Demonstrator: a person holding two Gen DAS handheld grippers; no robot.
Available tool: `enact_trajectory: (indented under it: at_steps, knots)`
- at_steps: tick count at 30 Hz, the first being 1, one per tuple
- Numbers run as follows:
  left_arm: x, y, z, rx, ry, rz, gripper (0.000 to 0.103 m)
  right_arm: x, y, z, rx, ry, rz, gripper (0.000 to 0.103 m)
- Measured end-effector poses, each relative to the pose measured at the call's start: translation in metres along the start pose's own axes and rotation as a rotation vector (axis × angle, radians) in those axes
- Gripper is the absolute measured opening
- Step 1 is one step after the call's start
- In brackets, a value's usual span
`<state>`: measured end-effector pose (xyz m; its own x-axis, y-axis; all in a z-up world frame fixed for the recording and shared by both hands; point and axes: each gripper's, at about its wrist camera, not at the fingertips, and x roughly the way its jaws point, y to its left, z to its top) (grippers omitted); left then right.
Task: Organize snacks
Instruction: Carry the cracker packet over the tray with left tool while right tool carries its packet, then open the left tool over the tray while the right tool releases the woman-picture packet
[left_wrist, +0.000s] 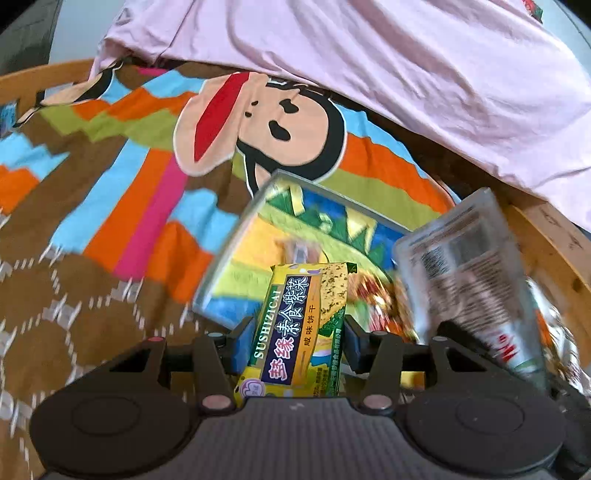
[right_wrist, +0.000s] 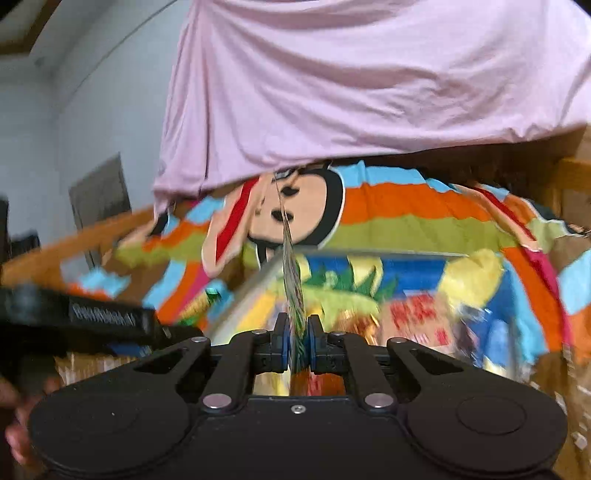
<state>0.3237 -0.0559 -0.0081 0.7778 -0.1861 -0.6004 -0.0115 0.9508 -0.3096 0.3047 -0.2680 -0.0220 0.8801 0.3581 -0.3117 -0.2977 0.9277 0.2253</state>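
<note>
My left gripper (left_wrist: 297, 341) clamps a yellow cracker pack (left_wrist: 295, 332) across its width above the clear storage bin (left_wrist: 236, 236) on the patterned bedspread (left_wrist: 110, 184); my right gripper (right_wrist: 297, 332) is pinched shut on a thin foil sachet (right_wrist: 293, 280), seen edge-on. Both look light, crinkly and slippery, the crackers likely brittle, so I would hold mid-body, gently.

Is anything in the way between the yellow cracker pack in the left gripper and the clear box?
Nothing visible. The yellow cracker pack sits clamped in the left gripper, directly before the clear box.
</note>
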Motion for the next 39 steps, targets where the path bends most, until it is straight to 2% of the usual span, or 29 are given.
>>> enact_trajectory:
  at_steps: [3, 9, 16, 22, 24, 28, 30, 34, 39]
  knots:
    - [0.026, 0.0, 0.02, 0.011, -0.009, -0.003, 0.053, 0.032, -0.01, 0.015, 0.083, -0.029, 0.016, 0.01]
    - [0.085, -0.001, 0.044, 0.036, 0.012, 0.017, 0.053, 0.076, -0.027, 0.011, 0.072, -0.018, 0.054, 0.01]
    - [0.117, -0.008, 0.045, 0.089, 0.028, 0.093, 0.053, 0.115, -0.048, -0.002, 0.144, 0.039, 0.093, 0.01]
    - [0.128, -0.017, 0.038, 0.077, 0.025, 0.115, 0.053, 0.128, -0.054, -0.004, 0.148, 0.09, 0.07, 0.013]
    - [0.129, -0.021, 0.037, 0.079, 0.015, 0.119, 0.053, 0.128, -0.053, -0.003, 0.118, 0.089, 0.041, 0.021]
    - [0.132, -0.025, 0.037, 0.071, 0.015, 0.117, 0.054, 0.129, -0.057, -0.004, 0.108, 0.091, 0.003, 0.024]
    - [0.132, -0.025, 0.037, 0.065, 0.013, 0.116, 0.055, 0.128, -0.057, -0.004, 0.096, 0.087, -0.019, 0.037]
    - [0.133, -0.023, 0.038, 0.057, 0.013, 0.109, 0.057, 0.126, -0.054, -0.003, 0.056, 0.071, -0.055, 0.053]
    - [0.13, -0.019, 0.039, 0.052, -0.012, 0.116, 0.068, 0.124, -0.048, -0.003, -0.008, 0.044, -0.097, 0.076]
